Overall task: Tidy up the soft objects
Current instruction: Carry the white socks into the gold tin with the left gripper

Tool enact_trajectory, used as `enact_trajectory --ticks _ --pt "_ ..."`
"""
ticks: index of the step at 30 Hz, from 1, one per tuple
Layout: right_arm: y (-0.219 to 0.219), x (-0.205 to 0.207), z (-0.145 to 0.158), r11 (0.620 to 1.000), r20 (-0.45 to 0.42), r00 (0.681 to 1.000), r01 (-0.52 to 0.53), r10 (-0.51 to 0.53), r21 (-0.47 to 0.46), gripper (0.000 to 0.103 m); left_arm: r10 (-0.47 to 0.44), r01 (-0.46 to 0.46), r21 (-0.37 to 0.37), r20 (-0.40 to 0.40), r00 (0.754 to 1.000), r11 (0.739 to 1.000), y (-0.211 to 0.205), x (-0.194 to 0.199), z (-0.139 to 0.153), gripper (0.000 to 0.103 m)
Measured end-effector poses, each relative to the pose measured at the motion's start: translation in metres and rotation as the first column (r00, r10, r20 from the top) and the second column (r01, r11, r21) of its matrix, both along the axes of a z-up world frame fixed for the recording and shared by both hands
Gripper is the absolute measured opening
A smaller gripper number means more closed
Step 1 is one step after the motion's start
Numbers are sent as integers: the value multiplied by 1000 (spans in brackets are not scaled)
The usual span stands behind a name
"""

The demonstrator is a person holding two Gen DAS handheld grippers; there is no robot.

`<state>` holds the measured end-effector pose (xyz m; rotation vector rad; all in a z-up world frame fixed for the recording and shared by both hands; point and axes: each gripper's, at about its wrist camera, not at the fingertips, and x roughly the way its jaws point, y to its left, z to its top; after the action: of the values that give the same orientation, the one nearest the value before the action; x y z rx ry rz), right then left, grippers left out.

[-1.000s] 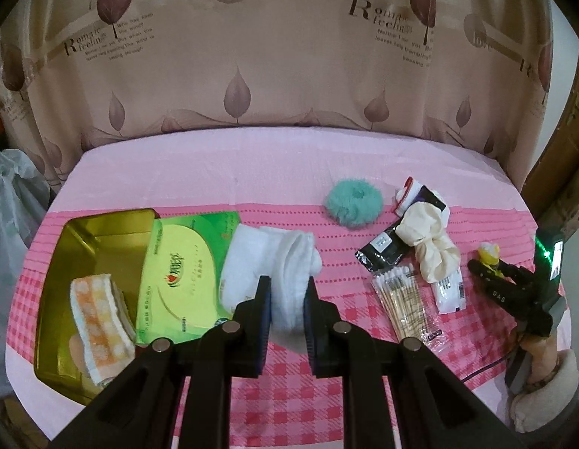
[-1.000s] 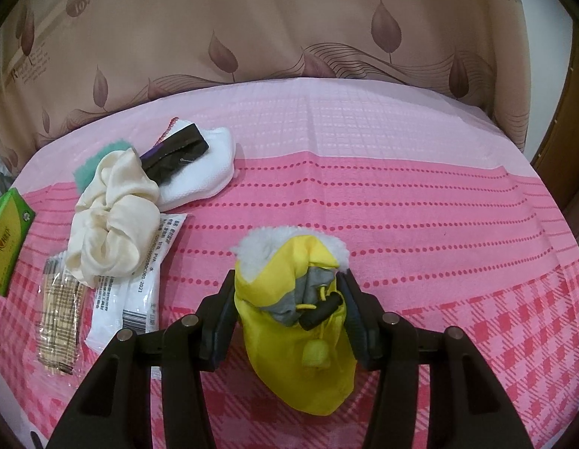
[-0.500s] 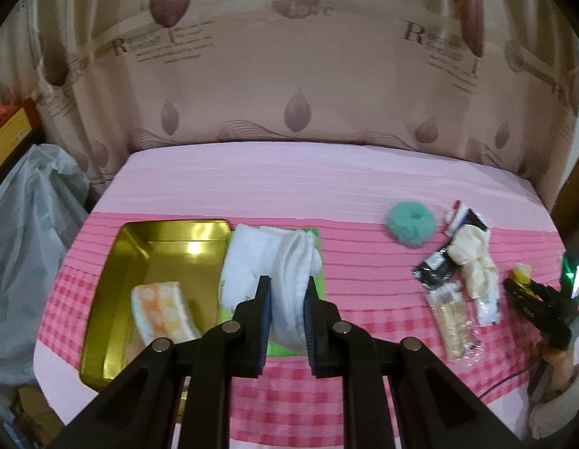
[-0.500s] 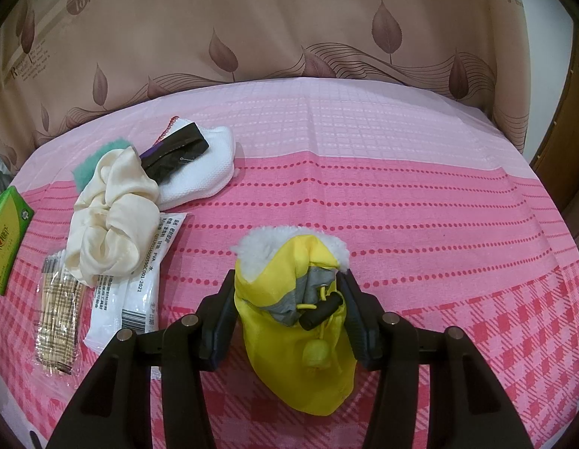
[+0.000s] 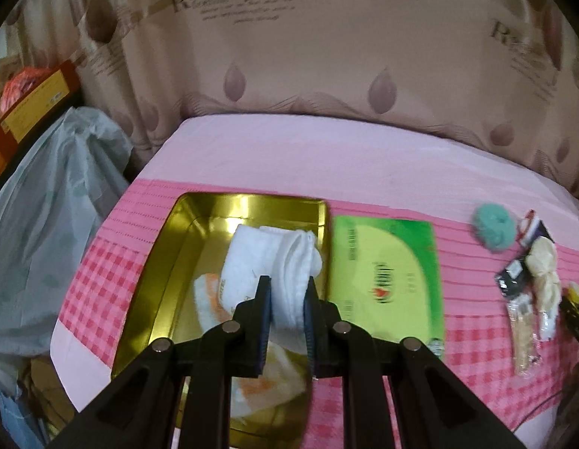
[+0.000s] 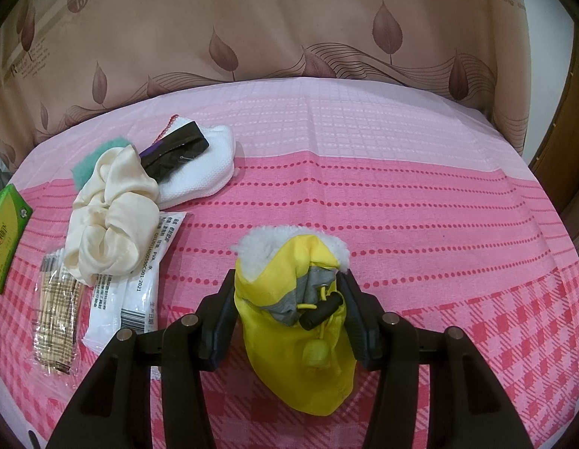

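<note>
Curtain print reads "love". The left gripper pinches a folded white towel, long axis running away from the camera, above the shallow gold metal tray beside a green tissue pack. The right gripper clamps a yellow fleece-trimmed pouch over open pink checked cloth.

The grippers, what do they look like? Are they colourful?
No. The left gripper and right gripper are matte black plastic: angular linkage bars joined by small round silver pins. The left gripper's finger pads look dark blue. No cables, writing or sleeves show.
</note>
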<state>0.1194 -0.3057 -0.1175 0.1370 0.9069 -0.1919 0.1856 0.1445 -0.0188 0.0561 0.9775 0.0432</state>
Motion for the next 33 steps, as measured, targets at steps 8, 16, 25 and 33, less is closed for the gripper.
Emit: enact_trajectory --ticks 8,16,25,33 --pt "2 2 0 1000 -4 1000 -2 2 -8 49 50 -50 5 -33 998 999 25 9 -24 16" --pt "2 2 1 1000 -6 1000 -3 2 -16 49 56 -56 9 -50 997 998 34 13 -39 16" --pt "3 2 1 1000 -8 1000 -3 2 -18 49 54 -54 10 -50 997 999 33 17 -41 20" --pt "4 2 1 1000 -10 1000 -3 2 -20 49 58 -58 6 -52 997 998 38 15 -34 33"
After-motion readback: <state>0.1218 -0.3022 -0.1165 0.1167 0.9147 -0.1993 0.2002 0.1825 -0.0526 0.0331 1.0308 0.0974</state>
